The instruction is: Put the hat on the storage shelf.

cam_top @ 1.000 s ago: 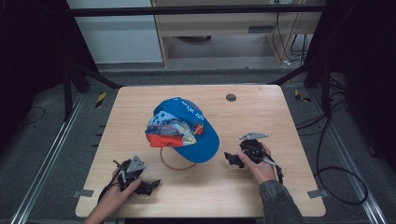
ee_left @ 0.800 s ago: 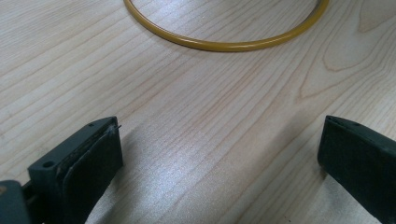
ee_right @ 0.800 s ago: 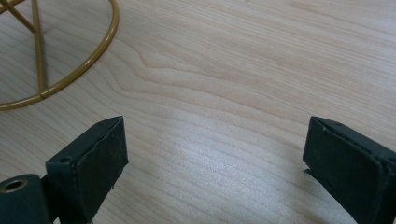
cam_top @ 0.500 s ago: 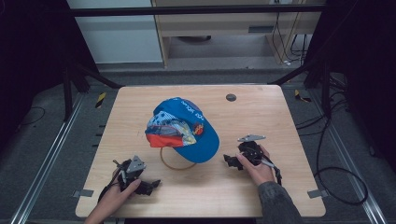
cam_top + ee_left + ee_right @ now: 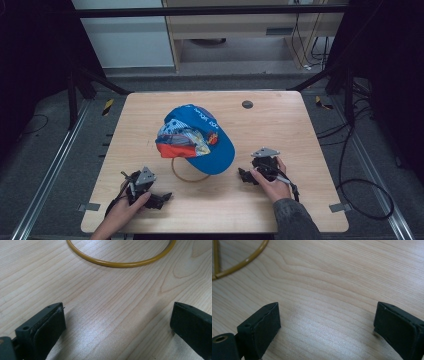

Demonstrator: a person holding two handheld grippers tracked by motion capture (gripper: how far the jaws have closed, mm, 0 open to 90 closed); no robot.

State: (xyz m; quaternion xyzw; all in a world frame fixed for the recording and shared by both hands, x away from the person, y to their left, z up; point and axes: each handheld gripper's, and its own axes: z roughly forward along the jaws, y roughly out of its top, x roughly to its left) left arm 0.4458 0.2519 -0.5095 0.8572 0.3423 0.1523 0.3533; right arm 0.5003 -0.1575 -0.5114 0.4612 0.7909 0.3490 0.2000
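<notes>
Little has moved since 1 second ago: the right hand-held gripper (image 5: pixel 257 171) sits a touch nearer the person, the left hand-held gripper (image 5: pixel 148 191) and the cap (image 5: pixel 200 137) keep their places.

Hands, 2: the left hand (image 5: pixel 120 212) reaches in from the bottom edge and grips its tool low on the near-left part of the worktop (image 5: pixel 300 125), forearm angled up and rightward. The right hand (image 5: pixel 272 182) wraps its tool on the near-right part, sleeve trailing to the bottom edge.

Hand-held grippers, 2: both rest low over the wood with jaws spread wide and nothing between them, as each gripper view shows bare grain in the gap.

Cap, 1: blue with a multicoloured front panel, at the centre of the worktop, between the 2 tools.

Ring (image 5: pixel 120 263), 1: thin, yellow, flat on the wood, partly under the cap's near edge, ahead of the left jaws.

Dark round mark (image 5: pixel 247 104), 1: far side of the worktop.
</notes>
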